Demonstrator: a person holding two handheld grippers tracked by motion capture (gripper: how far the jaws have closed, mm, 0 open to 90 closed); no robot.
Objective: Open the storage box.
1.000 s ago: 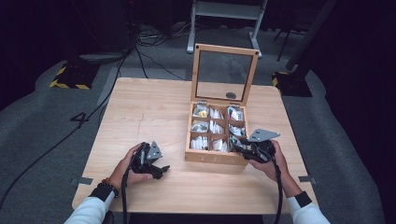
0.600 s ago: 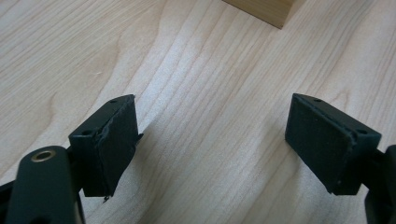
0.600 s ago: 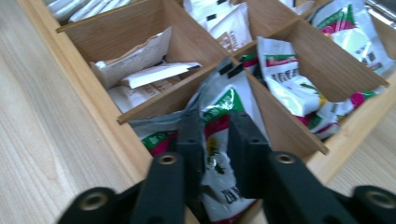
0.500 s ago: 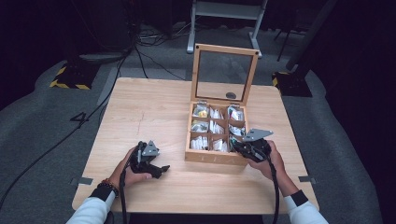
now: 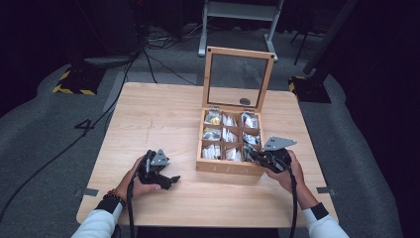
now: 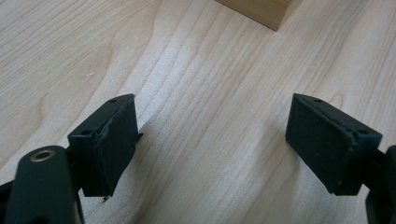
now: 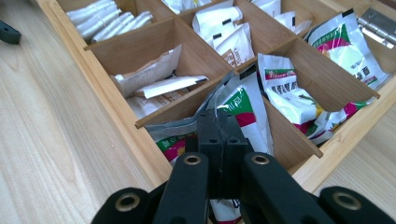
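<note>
An open wooden box point(image 5: 229, 167) with a raised glass lid point(image 5: 240, 79) holds sachets in several compartments. My right gripper point(image 5: 253, 156) reaches into the front right compartment. Its jaws have just been closing and are now shut on the top edge of a silver sachet with green and red print point(image 7: 243, 112), as the right gripper view point(image 7: 217, 123) shows. My left gripper point(image 5: 171, 179) rests on the table left of the box. In the left gripper view it point(image 6: 210, 116) is open, with bare wood between its pads point(image 6: 114, 140).
The light wooden table point(image 5: 158, 114) has free room left of the box and behind it. A box corner point(image 6: 261, 11) shows ahead of the left gripper. White sachets point(image 7: 224, 32) and more green-printed ones point(image 7: 343, 44) fill neighbouring compartments. Cables and stands lie on the dark floor beyond.
The right gripper's jaws have closed on the sachet in the box's front right compartment. Neither hand has shifted noticeably, and the left gripper stays open.
</note>
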